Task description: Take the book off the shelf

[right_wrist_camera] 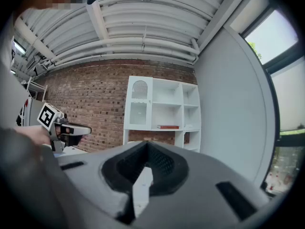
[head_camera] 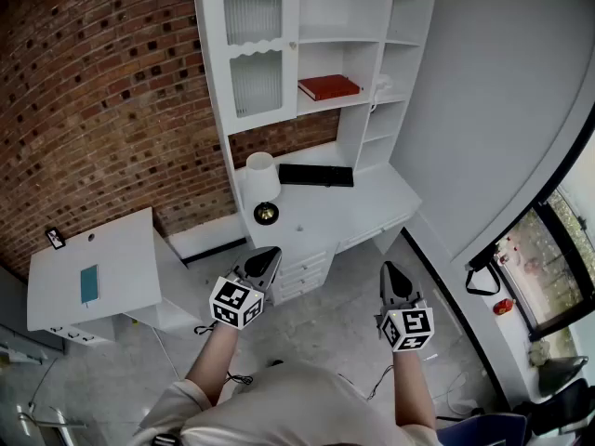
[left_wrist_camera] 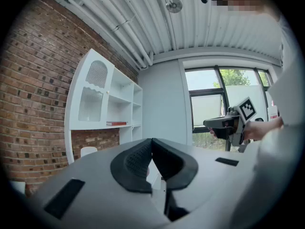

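1. While the red book (head_camera: 328,87) lies flat on the white shelf (head_camera: 311,104) at upper centre, the left gripper (head_camera: 268,254) jaws are closed, empty
2. Right gripper (head_camera: 390,269) jaws seem closed too, empty

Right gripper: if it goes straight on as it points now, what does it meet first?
Probably the white desk, below the shelf with the red book; nothing stands before it, but depth is unclear.
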The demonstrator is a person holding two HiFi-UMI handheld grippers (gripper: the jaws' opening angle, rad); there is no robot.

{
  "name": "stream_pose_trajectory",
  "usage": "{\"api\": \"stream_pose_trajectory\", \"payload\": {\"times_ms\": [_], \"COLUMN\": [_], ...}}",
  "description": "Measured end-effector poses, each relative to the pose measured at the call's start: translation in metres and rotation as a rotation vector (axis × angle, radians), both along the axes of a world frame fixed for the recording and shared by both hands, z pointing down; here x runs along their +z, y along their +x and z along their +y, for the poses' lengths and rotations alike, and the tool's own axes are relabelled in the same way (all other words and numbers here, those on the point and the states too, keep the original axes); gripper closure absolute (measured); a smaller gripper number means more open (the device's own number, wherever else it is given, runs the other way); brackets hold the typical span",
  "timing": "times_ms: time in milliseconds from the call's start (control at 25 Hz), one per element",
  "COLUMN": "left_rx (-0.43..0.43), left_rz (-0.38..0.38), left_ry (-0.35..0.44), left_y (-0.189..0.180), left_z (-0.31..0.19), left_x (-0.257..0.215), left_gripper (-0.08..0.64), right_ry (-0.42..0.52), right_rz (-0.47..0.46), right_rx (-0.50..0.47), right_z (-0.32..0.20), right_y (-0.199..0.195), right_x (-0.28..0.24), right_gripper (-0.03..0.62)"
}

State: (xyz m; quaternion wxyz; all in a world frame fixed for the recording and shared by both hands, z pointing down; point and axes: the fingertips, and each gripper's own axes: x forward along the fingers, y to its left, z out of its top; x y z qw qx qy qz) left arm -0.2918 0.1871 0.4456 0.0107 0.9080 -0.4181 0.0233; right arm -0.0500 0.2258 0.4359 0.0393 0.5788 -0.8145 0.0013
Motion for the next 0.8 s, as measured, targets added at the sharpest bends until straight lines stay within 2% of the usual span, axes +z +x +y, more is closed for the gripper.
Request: {"api": "stream_pose_trajectory", "payload": {"times_ms": [480, 800], "left_rx": [0.006, 0.017], "left_rz": [0.006, 0.015], "left_ry": [-0.006, -0.011], "left_y": [0.005, 0.0035], "left_z": [0.0015, 0.0022], "left_x": [0.0021, 0.0038], "left_gripper": [0.566, 0.566], "right_ry": [0.008, -0.015], "right_rz": [-0.006, -0.045], "right_rx": [-0.005, 0.009], "right_z": [0.0041, 0.004], "right_y": [0.0014, -0.001], "right_x": [0.0006, 0.0069], "right_gripper": [0.59, 0.589]}}
